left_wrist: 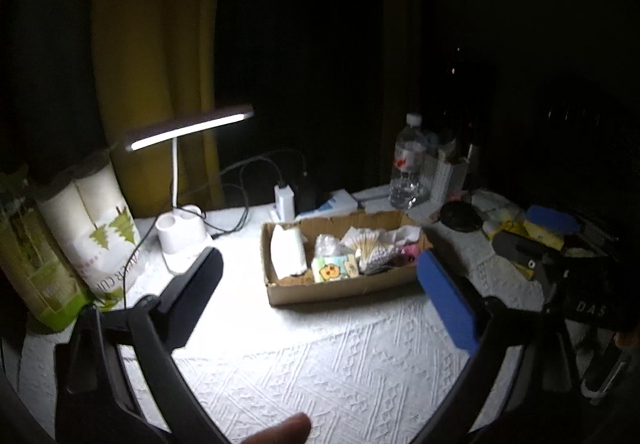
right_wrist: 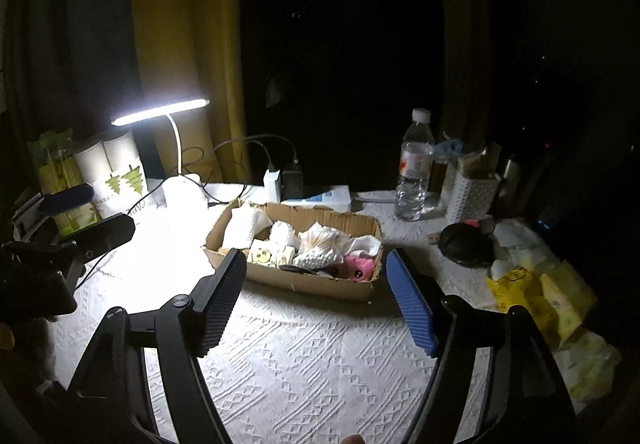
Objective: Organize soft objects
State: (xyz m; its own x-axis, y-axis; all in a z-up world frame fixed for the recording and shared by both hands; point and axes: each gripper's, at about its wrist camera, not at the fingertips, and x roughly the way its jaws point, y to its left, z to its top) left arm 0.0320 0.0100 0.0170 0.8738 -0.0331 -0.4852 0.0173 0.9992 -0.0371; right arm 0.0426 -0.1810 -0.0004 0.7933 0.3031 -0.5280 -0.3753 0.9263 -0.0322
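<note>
- One cardboard box (right_wrist: 304, 276) near the middle of the tabletop (right_wrist: 304, 356), lit by one desk lamp (right_wrist: 160, 110) at the far-left corner.
- Inside the box, soft objects: one white folded cloth (right_wrist: 244, 224) at its left end, one pink plush (right_wrist: 358, 268) at its right end, one bundle of cotton swabs (right_wrist: 320, 238) between them; remaining items too jumbled to count.
- Left tool (left_wrist: 320, 284) spread wide, nothing between its two fingers, raised above the tabletop on the near side of the box.
- Right tool (right_wrist: 316, 296) likewise spread wide and empty, just in front of the box's near wall.
- One clear water bottle (right_wrist: 414, 168) upright toward the far-right edge, one white perforated holder (right_wrist: 468, 196) beside it.
- One wrapped pack of paper rolls (left_wrist: 100, 220) along the left edge.
- A heap of yellow packets (right_wrist: 536, 292) at the right edge, number unclear in the dark.
</note>
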